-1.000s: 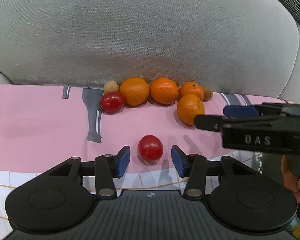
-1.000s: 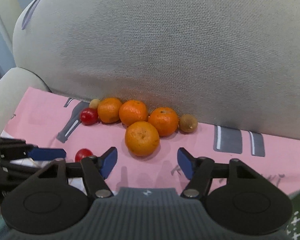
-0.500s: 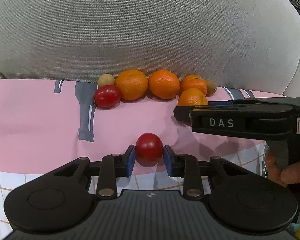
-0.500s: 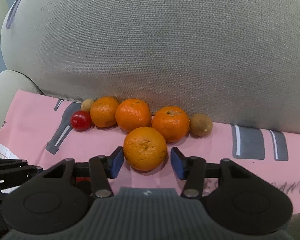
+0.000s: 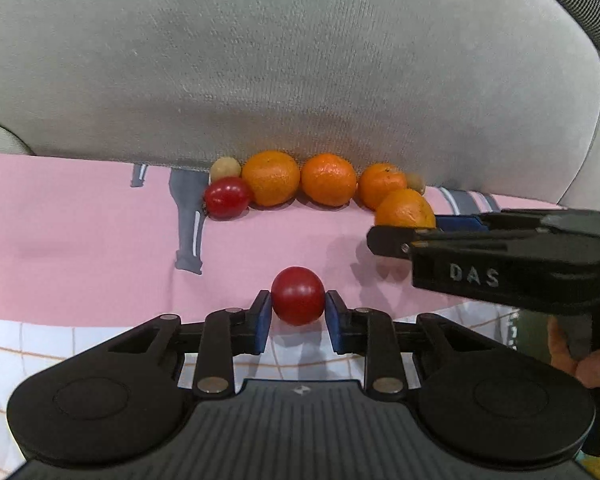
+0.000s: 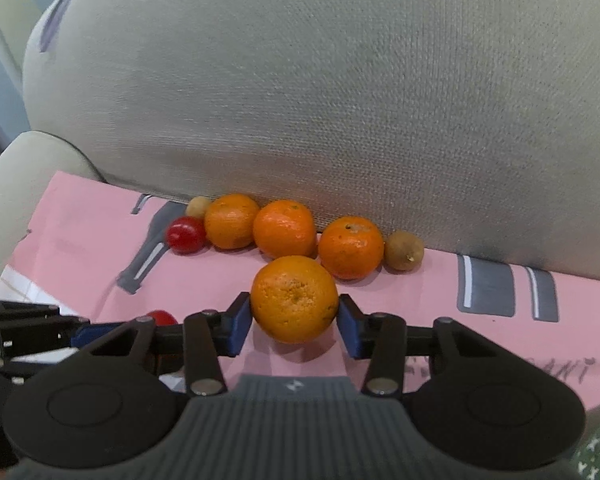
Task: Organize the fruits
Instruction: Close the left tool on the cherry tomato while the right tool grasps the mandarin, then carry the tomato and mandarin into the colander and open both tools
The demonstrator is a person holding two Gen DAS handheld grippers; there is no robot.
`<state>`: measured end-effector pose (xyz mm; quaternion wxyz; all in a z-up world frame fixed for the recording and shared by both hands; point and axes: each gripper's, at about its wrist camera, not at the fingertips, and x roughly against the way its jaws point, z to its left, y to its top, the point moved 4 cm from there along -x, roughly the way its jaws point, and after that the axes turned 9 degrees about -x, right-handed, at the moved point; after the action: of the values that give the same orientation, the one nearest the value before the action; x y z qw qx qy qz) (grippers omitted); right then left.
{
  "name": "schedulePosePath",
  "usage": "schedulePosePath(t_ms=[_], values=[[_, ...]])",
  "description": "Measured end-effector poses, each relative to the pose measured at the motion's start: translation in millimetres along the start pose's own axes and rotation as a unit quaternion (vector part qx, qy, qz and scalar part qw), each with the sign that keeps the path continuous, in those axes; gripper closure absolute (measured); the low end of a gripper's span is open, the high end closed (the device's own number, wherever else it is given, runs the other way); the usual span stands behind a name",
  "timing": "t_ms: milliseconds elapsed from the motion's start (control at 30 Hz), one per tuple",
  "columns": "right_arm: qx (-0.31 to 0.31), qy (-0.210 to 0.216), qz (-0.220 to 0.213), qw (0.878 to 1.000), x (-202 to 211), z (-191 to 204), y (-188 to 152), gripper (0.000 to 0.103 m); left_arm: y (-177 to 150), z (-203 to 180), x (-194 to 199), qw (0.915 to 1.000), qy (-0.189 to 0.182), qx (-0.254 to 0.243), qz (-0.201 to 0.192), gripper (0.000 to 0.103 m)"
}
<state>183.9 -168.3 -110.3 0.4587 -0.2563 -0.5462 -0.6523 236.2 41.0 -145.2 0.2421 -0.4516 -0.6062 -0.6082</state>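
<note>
A small red tomato (image 5: 297, 294) lies on the pink cloth (image 5: 80, 240), and my left gripper (image 5: 297, 308) is shut on it, blue pads pressing both sides. To its right, my right gripper (image 6: 294, 316) has its jaws closing on a large orange (image 6: 294, 296), whose flanks its pads touch. In the left wrist view that gripper (image 5: 440, 228) shows side-on and hides the lower part of the orange (image 5: 404, 208). Behind, along the cushion, lie another tomato (image 5: 226, 197), three oranges (image 5: 328, 179) and two small brown fruits (image 6: 404, 255).
The grey sofa backrest (image 5: 300, 60) rises right behind the fruit row. A sofa arm (image 6: 28, 184) bounds the cloth on the left. White checked fabric (image 5: 40, 344) lies at the near edge. A person's hand (image 5: 580, 360) holds the right gripper's handle.
Both grippers have closed: the left one from open around the tomato to gripping it, the right one from open before the orange to pads on its sides. Both moved slightly forward.
</note>
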Motion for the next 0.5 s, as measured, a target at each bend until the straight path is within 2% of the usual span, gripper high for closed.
schedulePosePath(t_ms=[300,500], values=[[0.022,0.01,-0.035,0.999,72.5,0.3,-18.2,0.06,-3.6,-35.3,49.7,0.9993,-0.013,-0.008,-0.035,0.072],[0.025,0.014,-0.06,0.998,129.2,-11.7,-35.4,0.059,-5.0,-72.7,79.1,0.9971,-0.035,-0.034,-0.059,0.072]])
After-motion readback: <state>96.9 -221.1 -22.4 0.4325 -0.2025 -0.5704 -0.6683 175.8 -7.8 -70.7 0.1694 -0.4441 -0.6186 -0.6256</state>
